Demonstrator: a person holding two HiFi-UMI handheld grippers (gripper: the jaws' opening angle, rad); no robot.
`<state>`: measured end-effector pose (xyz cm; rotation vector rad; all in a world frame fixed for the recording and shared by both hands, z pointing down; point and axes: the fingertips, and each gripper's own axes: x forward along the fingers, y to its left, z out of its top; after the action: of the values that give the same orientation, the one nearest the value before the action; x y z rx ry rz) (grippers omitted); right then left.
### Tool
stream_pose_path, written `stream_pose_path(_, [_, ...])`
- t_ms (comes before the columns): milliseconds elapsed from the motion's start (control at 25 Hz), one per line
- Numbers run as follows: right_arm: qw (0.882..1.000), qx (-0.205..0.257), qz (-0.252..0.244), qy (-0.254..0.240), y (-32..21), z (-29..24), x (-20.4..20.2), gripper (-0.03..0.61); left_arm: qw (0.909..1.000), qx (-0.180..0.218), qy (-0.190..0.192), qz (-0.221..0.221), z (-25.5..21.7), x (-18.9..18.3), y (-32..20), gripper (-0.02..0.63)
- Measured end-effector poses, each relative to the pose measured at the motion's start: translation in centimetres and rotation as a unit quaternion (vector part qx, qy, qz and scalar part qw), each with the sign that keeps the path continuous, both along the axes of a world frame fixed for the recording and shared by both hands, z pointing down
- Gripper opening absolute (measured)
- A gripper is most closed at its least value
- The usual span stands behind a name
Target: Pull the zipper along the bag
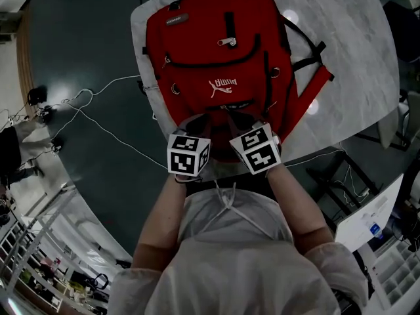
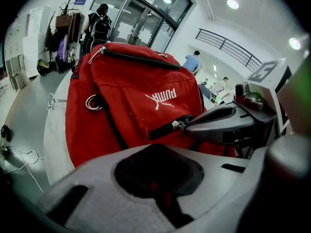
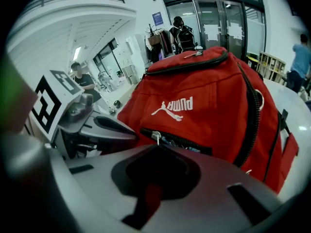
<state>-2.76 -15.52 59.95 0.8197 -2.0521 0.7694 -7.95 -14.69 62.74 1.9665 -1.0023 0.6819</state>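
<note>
Left hand-held gripper (image 2: 154, 149): clenched on backpack (image 2: 131, 96) fabric; you brace it taut.
Right hand-held gripper (image 3: 156, 147): grasping zipper pull (image 3: 155, 136); you draw it level along the teeth.

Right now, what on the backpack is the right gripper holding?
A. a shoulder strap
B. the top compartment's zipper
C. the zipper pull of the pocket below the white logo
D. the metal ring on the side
C: in its own view, the right gripper is closed on the zipper pull just under the white logo of the red backpack.
</note>
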Motion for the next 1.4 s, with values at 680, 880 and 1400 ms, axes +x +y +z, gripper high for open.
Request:
stream_pose_path(680, [1.0,0.013,0.007,0.022,-1.1,-0.1,4.4,0.026,0.9999,0.0,-0.009,-0.008,0.2,0.0,0.1,0.02])
stream_pose_path(880, [0.999,0.009,0.017,0.034,-1.4,0.0,6.3,0.026,0.9999,-0.004,-0.004,-0.01,0.2,0.0,0.1,0.02])
stream_pose_path(1400, [0.998,-0.005,0.029,0.047,-2.0,0.4,8.7,0.026,0.9999,-0.004,-0.008,-0.014,0.2,0.0,0.0,0.02])
